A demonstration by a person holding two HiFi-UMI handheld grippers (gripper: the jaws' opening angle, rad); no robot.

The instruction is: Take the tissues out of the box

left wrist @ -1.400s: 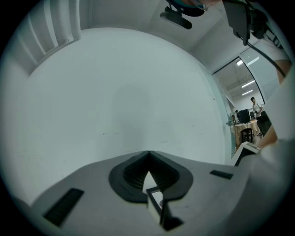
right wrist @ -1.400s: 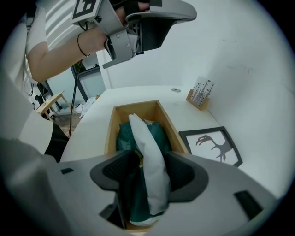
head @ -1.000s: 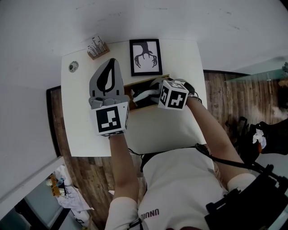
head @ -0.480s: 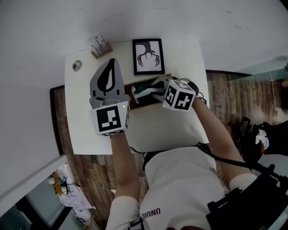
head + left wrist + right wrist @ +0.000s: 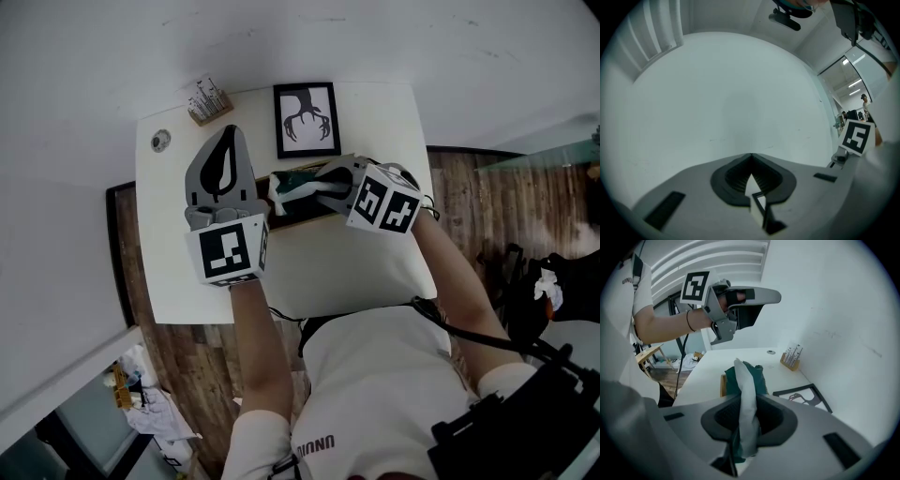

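A wooden tissue box [image 5: 292, 219] with a dark green lining [image 5: 298, 175] stands in the middle of the white table [image 5: 178, 272]. My right gripper [image 5: 317, 185] is over the box from the right, shut on a white tissue [image 5: 280, 189]. In the right gripper view the tissue [image 5: 742, 376] runs up between the closed jaws of the right gripper [image 5: 744, 398], with green material [image 5: 757, 378] behind it and the box's edge [image 5: 723, 385] below. My left gripper [image 5: 223, 169] hangs just left of the box, shut and empty, and it [image 5: 751, 155] faces a white wall.
A framed antler picture [image 5: 305, 120] lies behind the box. A small wooden holder [image 5: 206, 99] and a round fitting [image 5: 161, 141] sit at the table's far left. The table's near edge drops to a wooden floor [image 5: 187, 366]. The person's body is close to the front.
The right gripper has drawn back to the right and slightly nearer, and the white tissue stands further out of the box. The left gripper has hardly moved.
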